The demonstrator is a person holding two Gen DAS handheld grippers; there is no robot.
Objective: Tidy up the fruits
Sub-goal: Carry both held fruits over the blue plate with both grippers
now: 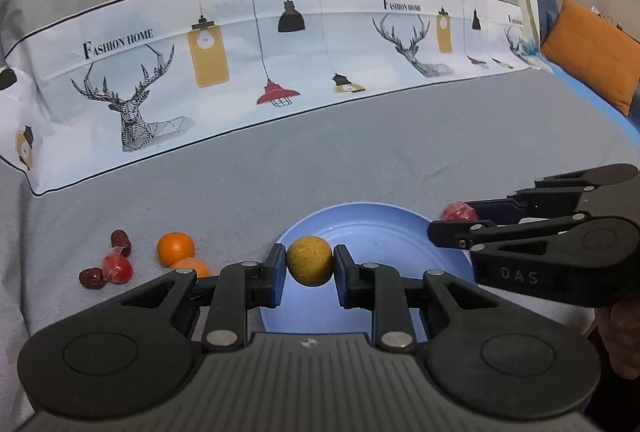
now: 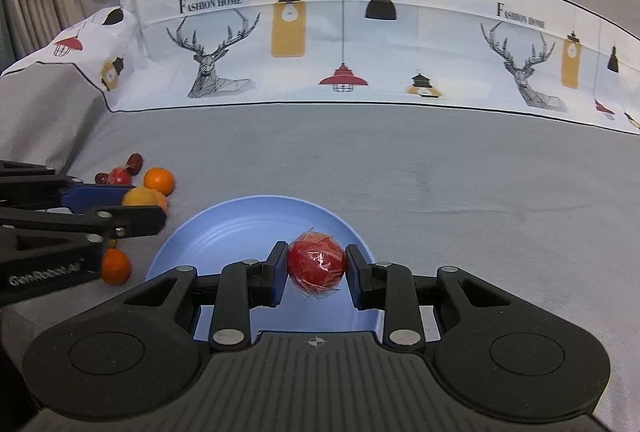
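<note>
A round, dull yellow fruit with a matt skin (image 1: 310, 261) is gripped between the fingers of the left gripper (image 1: 310, 266), and it is held over the left rim of the shallow, round, light blue plastic plate (image 1: 384, 228). A round red fruit wrapped in clear crinkled film (image 2: 317, 264) is clamped in the fingers of the right gripper (image 2: 317, 266), above the near right part of the same plate. The plate rests on the grey sheet of a bed (image 2: 400, 168), in front of a white printed band with deer and lamps (image 2: 344, 32).

No fruit is seen lying in the plate, so the sorting is judged to be at its start, with the first two pieces carried but not set down. Left on the bed, beside the plate's left edge, are a glossy orange tangerine (image 1: 176, 249) with a second one partly hidden just beside it, another film-wrapped red fruit (image 1: 117, 269), and two dark red wrinkled dates (image 1: 121, 242). In the right wrist view a further small orange fruit (image 2: 116, 266) is seen nearer, under the left gripper. These pieces are still to be collected.
</note>
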